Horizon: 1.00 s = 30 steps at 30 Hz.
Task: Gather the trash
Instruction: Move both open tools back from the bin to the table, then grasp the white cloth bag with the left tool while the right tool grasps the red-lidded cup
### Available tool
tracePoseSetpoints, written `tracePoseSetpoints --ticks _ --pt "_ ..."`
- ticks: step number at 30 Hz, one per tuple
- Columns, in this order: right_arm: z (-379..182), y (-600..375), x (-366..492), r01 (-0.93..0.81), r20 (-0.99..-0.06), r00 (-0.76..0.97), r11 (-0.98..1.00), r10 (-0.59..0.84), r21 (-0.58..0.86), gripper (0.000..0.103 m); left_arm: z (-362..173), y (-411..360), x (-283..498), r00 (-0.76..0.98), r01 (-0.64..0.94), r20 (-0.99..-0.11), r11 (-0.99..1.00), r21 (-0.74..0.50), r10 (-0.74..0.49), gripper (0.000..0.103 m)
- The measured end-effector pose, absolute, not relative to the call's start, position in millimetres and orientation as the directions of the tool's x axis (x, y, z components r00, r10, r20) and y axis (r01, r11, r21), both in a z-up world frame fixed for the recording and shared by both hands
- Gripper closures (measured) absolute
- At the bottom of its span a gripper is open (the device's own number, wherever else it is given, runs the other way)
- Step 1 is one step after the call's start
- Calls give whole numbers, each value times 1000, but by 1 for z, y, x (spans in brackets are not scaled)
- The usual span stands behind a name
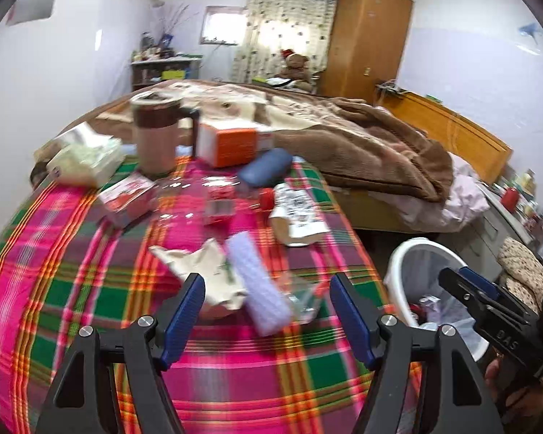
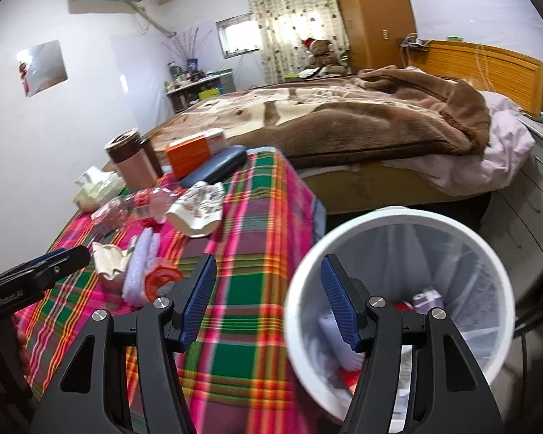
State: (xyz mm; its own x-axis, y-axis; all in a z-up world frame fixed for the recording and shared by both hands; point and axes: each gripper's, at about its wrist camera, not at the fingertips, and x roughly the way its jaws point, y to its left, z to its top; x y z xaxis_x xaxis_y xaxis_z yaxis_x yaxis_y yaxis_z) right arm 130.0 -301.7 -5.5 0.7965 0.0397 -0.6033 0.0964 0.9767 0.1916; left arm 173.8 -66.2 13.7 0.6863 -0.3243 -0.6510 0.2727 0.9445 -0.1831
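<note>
My left gripper point(image 1: 268, 282) is open and empty, low over the plaid table point(image 1: 72, 282), just short of a pale lilac wrapper point(image 1: 257, 282) and a crumpled cream paper point(image 1: 199, 267). A clear plastic wrapper point(image 1: 304, 296) lies by its right finger. A torn white packet point(image 1: 300, 217) and a clear plastic bottle point(image 1: 199, 199) lie farther back. My right gripper point(image 2: 268, 271) is open and empty, at the table's right edge beside the white trash bin point(image 2: 496, 264), which holds some trash. The bin also shows in the left wrist view point(image 1: 394, 271).
A brown jug point(image 1: 155, 133), an orange box point(image 1: 231, 144), a blue case point(image 1: 264, 170), a tissue pack point(image 1: 87, 159) and a red box point(image 1: 126, 195) stand at the table's back. A bed point(image 2: 344, 119) with a brown blanket lies behind. A cabinet point(image 2: 525, 195) stands right.
</note>
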Motion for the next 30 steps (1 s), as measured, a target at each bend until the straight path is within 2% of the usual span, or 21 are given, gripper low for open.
tracePoseSetpoints --ticks 10,16,27,30 --pt "-14 -269 150 28 -636 766 985 89 171 41 -12 -33 192 655 194 -699 958 -210 -286 32" --pt "-16 -252 164 -12 -650 751 987 114 160 41 -25 -29 207 623 187 -715 948 -257 -317 32" --pt "-32 -232 180 -104 -701 686 980 193 168 41 -48 -38 232 553 222 -771 948 -229 -316 31" --pt "-36 -227 185 -119 -715 667 978 207 172 41 -50 -36 235 552 228 -773 949 -219 -311 28"
